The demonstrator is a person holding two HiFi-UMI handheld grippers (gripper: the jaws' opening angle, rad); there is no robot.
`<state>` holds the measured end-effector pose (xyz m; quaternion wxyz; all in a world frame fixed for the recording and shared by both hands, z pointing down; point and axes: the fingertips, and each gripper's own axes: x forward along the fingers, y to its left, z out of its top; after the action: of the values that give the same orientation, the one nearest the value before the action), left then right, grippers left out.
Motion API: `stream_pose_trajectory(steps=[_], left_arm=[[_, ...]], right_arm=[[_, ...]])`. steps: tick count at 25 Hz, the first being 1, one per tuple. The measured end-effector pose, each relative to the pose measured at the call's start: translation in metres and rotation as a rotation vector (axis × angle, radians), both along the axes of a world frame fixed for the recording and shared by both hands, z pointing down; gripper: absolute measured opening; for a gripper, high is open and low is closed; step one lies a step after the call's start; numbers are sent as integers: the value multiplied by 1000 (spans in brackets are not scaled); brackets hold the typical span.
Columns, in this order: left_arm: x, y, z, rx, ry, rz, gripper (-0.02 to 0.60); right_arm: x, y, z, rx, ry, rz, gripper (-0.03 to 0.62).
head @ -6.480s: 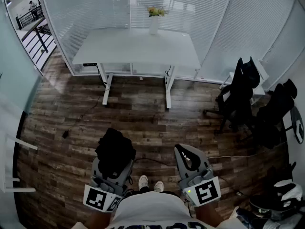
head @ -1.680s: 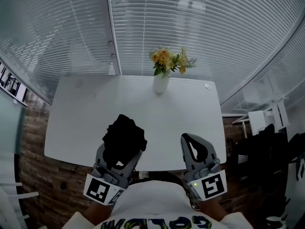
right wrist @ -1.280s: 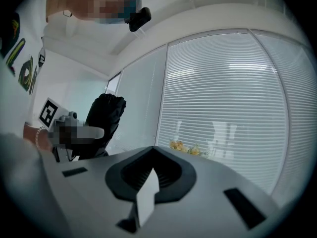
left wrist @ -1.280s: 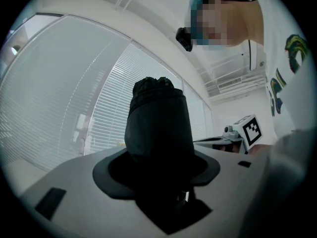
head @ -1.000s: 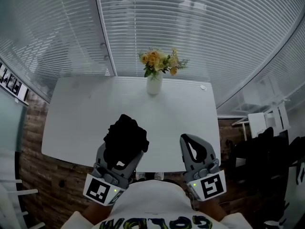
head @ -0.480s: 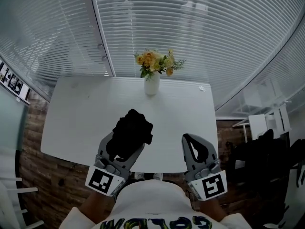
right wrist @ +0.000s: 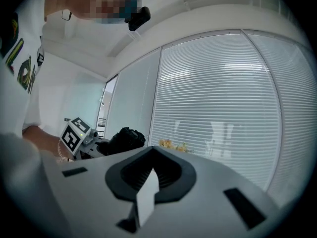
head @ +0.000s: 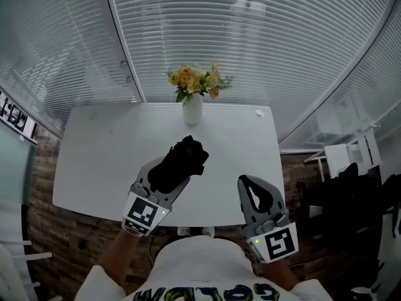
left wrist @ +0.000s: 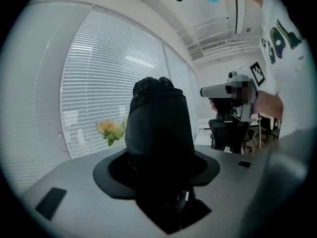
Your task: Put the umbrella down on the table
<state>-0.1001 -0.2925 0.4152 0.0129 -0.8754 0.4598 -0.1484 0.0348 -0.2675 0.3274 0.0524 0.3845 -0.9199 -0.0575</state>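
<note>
A black folded umbrella (head: 182, 160) hangs over the middle of the white table (head: 100, 149), held in my left gripper (head: 168, 177). Its jaws are shut on the umbrella's lower part. In the left gripper view the umbrella (left wrist: 158, 133) stands up between the jaws and hides the fingertips. My right gripper (head: 247, 184) hovers at the table's near right edge, shut and holding nothing. From the right gripper view the umbrella (right wrist: 124, 139) shows off to the left.
A white vase of yellow and orange flowers (head: 192, 105) stands at the table's far edge, just beyond the umbrella. A small round object (head: 259, 112) lies at the far right corner. Blinds close off the back. Black chairs (head: 351, 196) stand at the right.
My left gripper has carried the umbrella forward and down over the table, tilting it to the right. The right gripper has barely shifted.
</note>
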Motion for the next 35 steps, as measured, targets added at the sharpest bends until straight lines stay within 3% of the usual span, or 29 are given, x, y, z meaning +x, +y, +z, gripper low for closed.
stream_pose_trajectory(steps=[20,35], left_arm=[[42,-35,145,-311,-472,320,267],[48,-48,236,-466,-690,420,267]], right_arm=[[14,9,1,9,-7,24,9],[20,15,8,-17,2,24,9]])
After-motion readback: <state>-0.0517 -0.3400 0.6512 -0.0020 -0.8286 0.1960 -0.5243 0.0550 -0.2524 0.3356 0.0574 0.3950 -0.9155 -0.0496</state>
